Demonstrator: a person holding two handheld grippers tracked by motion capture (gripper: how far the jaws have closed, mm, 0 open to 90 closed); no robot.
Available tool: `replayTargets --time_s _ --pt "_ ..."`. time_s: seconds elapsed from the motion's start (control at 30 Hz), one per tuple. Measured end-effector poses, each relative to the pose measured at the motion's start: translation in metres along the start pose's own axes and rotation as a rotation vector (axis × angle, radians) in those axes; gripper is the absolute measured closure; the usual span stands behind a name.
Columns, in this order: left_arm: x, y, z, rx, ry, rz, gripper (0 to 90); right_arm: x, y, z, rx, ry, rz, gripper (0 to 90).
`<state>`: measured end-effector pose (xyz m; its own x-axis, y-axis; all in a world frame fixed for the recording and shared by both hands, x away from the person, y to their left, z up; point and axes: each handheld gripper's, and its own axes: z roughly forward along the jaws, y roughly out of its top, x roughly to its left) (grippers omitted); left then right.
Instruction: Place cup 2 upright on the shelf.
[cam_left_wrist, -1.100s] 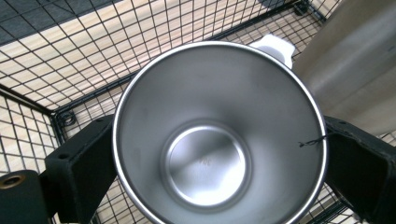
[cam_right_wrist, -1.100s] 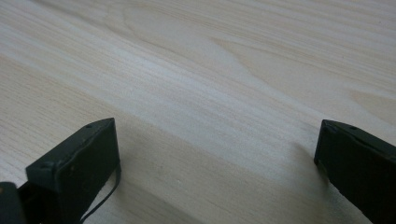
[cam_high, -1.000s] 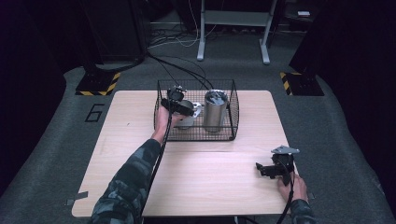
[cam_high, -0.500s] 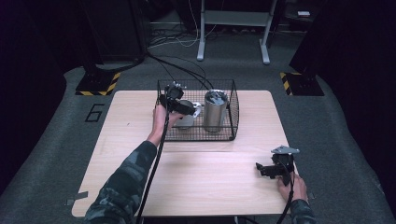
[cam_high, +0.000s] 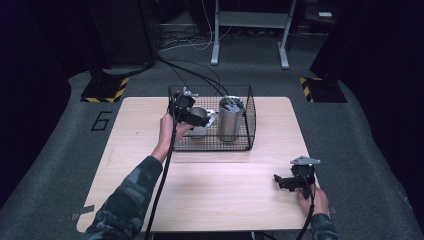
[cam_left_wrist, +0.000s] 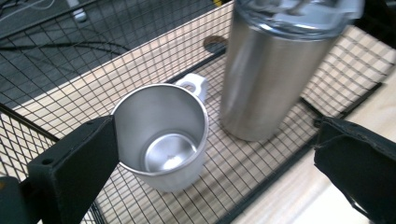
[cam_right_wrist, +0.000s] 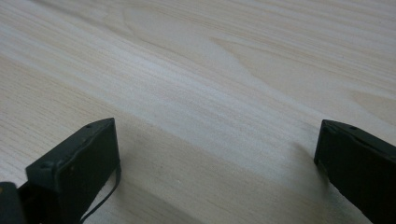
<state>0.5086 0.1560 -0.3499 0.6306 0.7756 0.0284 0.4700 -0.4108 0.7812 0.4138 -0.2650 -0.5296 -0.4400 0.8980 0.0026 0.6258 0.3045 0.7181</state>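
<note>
A steel mug (cam_left_wrist: 163, 135) with a white handle stands upright on the floor of a black wire basket (cam_left_wrist: 70, 79). Just to its right is a tall steel tumbler (cam_left_wrist: 268, 70) with a clear lid. My left gripper (cam_left_wrist: 215, 172) is open, its jaws spread wide; the left jaw is beside the mug's rim. From above, the left gripper (cam_high: 192, 115) hovers over the basket's (cam_high: 210, 148) left half, above the mug (cam_high: 201, 121), with the tumbler (cam_high: 230, 118) to the right. My right gripper (cam_high: 282, 181) stands open and empty over the table's front right.
The basket sits at the back middle of the wooden table (cam_high: 225, 200). Black cables (cam_high: 200, 75) run from it to the floor behind. In the right gripper view, bare wood (cam_right_wrist: 210, 70) lies under the right gripper (cam_right_wrist: 217, 172).
My left gripper has shifted a little farther from the person, over the basket's left half. The right gripper has stayed where it was.
</note>
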Motion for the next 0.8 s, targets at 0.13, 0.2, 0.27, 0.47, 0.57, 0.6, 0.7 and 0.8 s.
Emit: replayTargets --time_s 0.13,0.2,0.27,0.47,0.57,0.6,0.7,0.8 --pt "-0.006 -0.011 -0.016 -0.018 0.003 0.02 0.2 0.0 0.0 0.0 0.0 0.0 0.0 0.0" --pt "-0.006 -0.015 -0.02 -0.024 0.002 0.021 0.2 0.0 0.0 0.0 0.0 0.0 0.0 0.0" --pt "-0.007 -0.023 -0.027 -0.031 0.007 0.028 0.2 0.0 0.0 0.0 0.0 0.0 0.0 0.0" --pt "-0.011 -0.052 -0.044 -0.046 0.02 0.032 0.2 0.0 0.0 0.0 0.0 0.0 0.0 0.0" --pt "-0.008 -0.078 -0.055 -0.046 0.04 0.017 0.2 0.0 0.0 0.0 0.0 0.0 0.0 0.0" --pt "-0.008 -0.078 -0.055 -0.046 0.04 0.017 0.2 0.0 0.0 0.0 0.0 0.0 0.0 0.0" --pt "-0.004 -0.1 -0.064 -0.049 0.075 0.003 0.2 0.0 0.0 0.0 0.0 0.0 0.0 0.0" --pt "0.001 -0.117 -0.07 -0.042 0.094 -0.012 0.2 0.0 0.0 0.0 0.0 0.0 0.0 0.0"
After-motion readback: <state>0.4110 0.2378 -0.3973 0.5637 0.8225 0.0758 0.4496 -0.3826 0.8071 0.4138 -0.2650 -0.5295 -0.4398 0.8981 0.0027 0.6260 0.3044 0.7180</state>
